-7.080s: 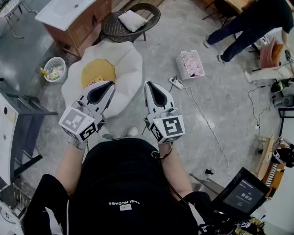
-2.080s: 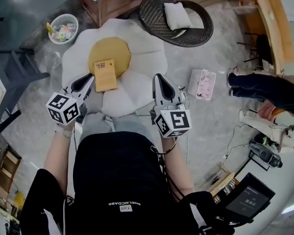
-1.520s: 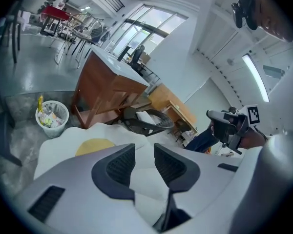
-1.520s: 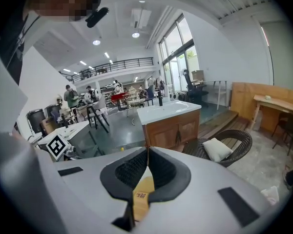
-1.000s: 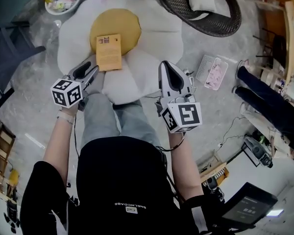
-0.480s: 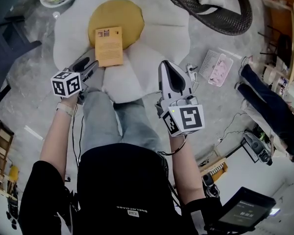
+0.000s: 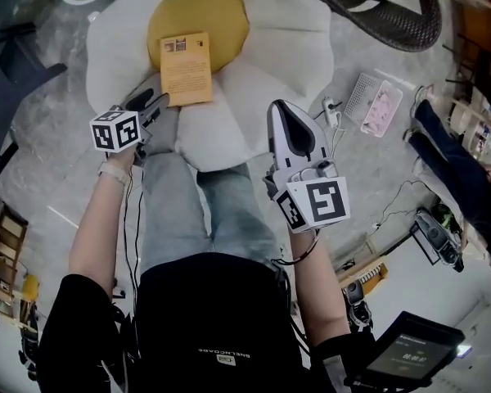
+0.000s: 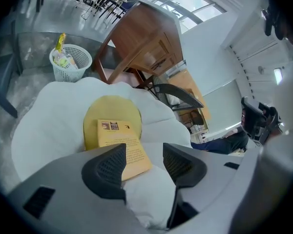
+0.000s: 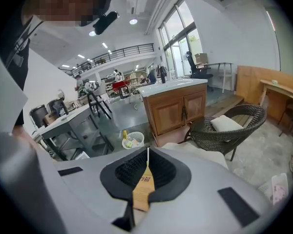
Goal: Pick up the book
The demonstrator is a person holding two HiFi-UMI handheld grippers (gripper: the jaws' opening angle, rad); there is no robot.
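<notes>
A white, egg-shaped floor cushion [image 7: 270, 72] with a yellow centre [image 7: 225, 15] carries the tan book [image 7: 186, 68]. The book lies flat, its long axis running away from the person, far end on the yellow, near end on the white. The left gripper [image 7: 151, 101] is just beside the book's near left corner; its jaws have just been opening and stand well apart, gripping nothing. The right gripper [image 7: 282, 113], over the white part, is closed to a slit and empty.

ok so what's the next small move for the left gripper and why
Likely ease the left gripper forward so its empty jaws, which have just been opening, straddle the near edge of the book, then close. It lies flat on the cushion just ahead of them.
</notes>
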